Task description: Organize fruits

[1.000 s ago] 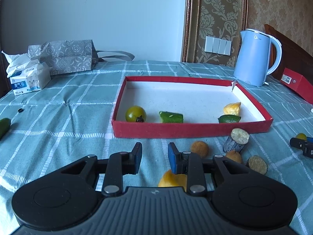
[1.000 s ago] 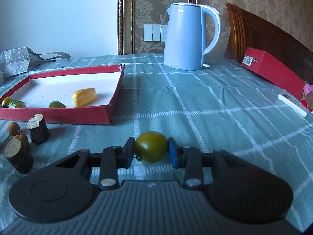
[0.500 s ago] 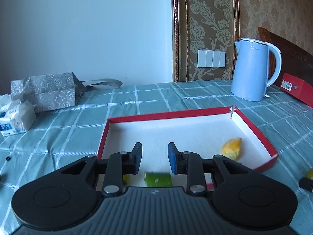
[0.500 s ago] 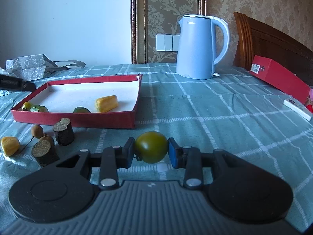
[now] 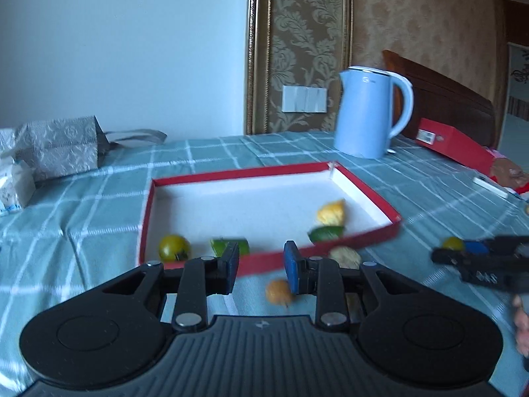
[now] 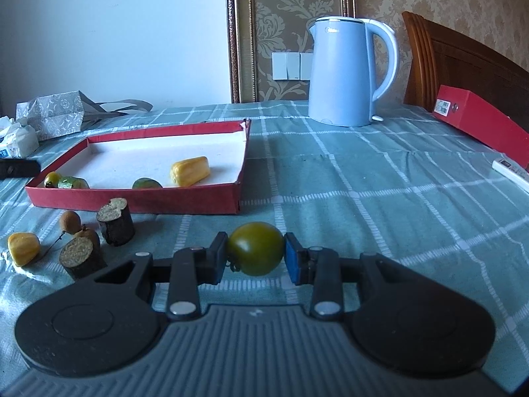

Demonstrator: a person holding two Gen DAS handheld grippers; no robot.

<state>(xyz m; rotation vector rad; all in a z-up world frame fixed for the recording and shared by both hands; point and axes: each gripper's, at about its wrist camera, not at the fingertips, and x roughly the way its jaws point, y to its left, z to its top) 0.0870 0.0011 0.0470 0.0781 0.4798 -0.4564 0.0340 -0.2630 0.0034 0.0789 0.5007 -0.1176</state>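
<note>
A teal checked cloth covers the surface. Nearest, the right gripper is clenched on a green tomato; the left gripper is closed, grasping nothing. Beyond, the red tray holds another tomato, green pieces and, seemingly, jackfruit. Only the right view shows the dark stumps. Farthest stands a blue kettle against patterned wallpaper

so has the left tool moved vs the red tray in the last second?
Yes. The left tool swung: the red tray sits further back and skewed now, kettle more central.
</note>
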